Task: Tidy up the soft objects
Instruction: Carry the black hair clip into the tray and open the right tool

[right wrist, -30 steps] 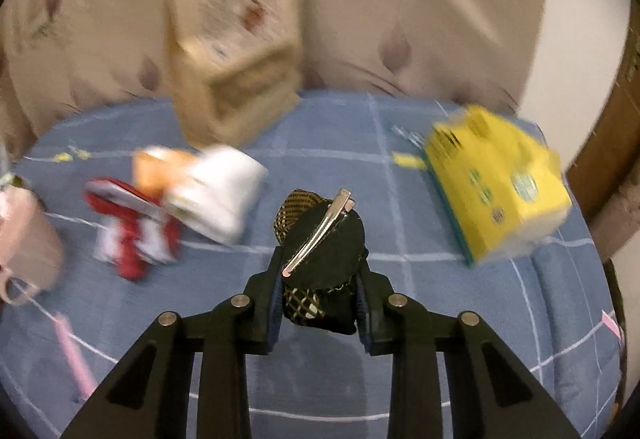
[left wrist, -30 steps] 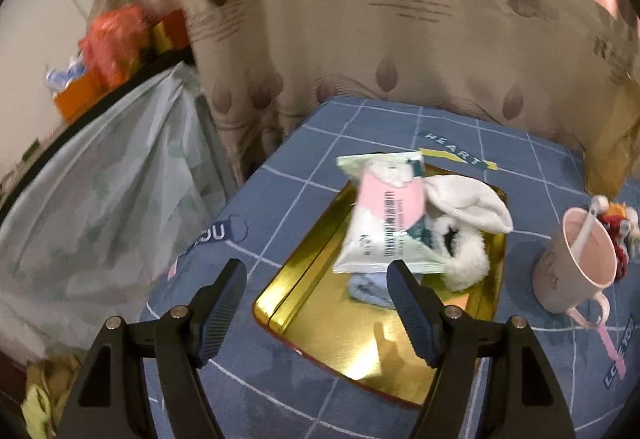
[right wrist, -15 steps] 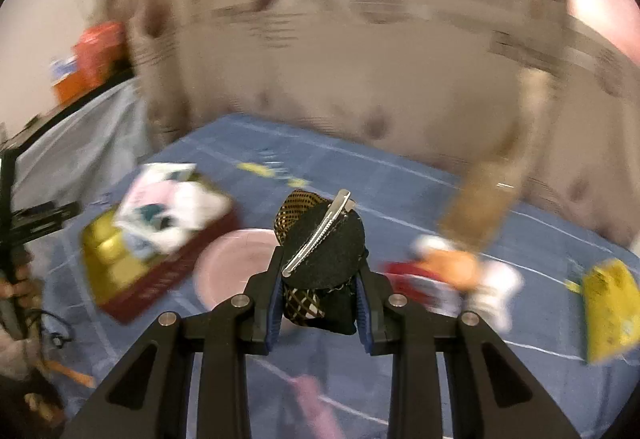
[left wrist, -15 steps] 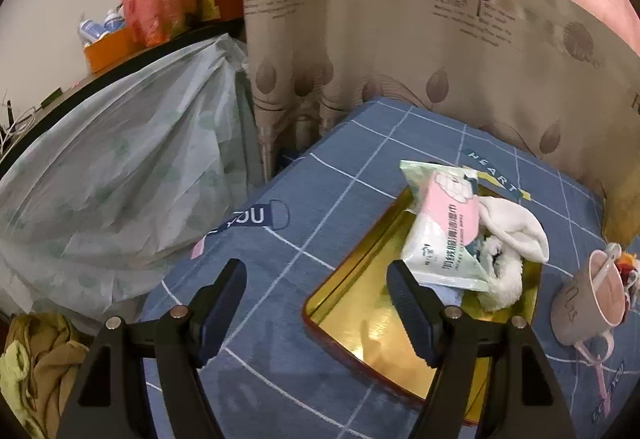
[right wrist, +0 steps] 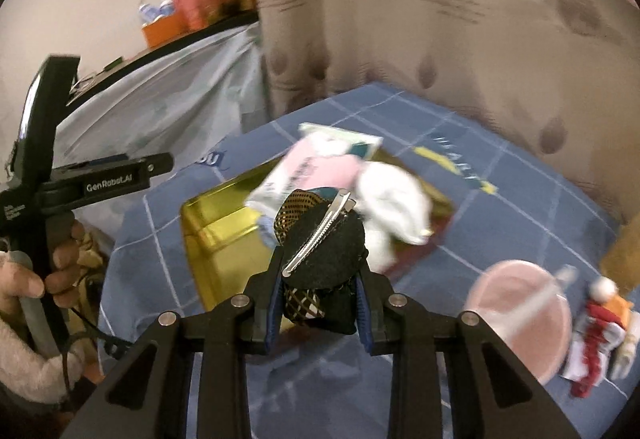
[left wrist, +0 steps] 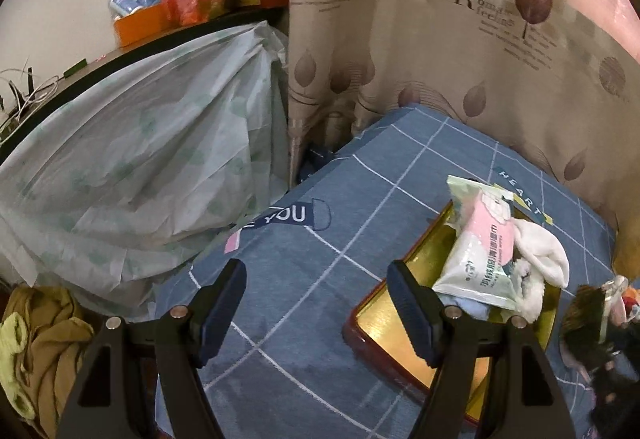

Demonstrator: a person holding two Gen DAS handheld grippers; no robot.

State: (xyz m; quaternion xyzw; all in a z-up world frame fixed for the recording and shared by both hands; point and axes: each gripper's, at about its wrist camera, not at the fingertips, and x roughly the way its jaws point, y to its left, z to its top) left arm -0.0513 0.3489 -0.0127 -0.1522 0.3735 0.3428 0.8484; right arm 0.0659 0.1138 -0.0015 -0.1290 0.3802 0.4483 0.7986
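Right gripper (right wrist: 320, 295) clamping black hair clip (right wrist: 320, 251), blurred gold tray (right wrist: 212, 223) behind

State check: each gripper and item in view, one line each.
right gripper: shut on black hair clip, above the tray's near edge
left gripper: open, empty, over the tablecloth
gold tray: open, partly filled at its far end
wipes pack: lying in tray, tilted
white sock: in tray, beside wipes pack
pink mug: upright, outside tray

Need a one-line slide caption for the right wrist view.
Right gripper clamps a black metal-clipped hair accessory above the gold tray.
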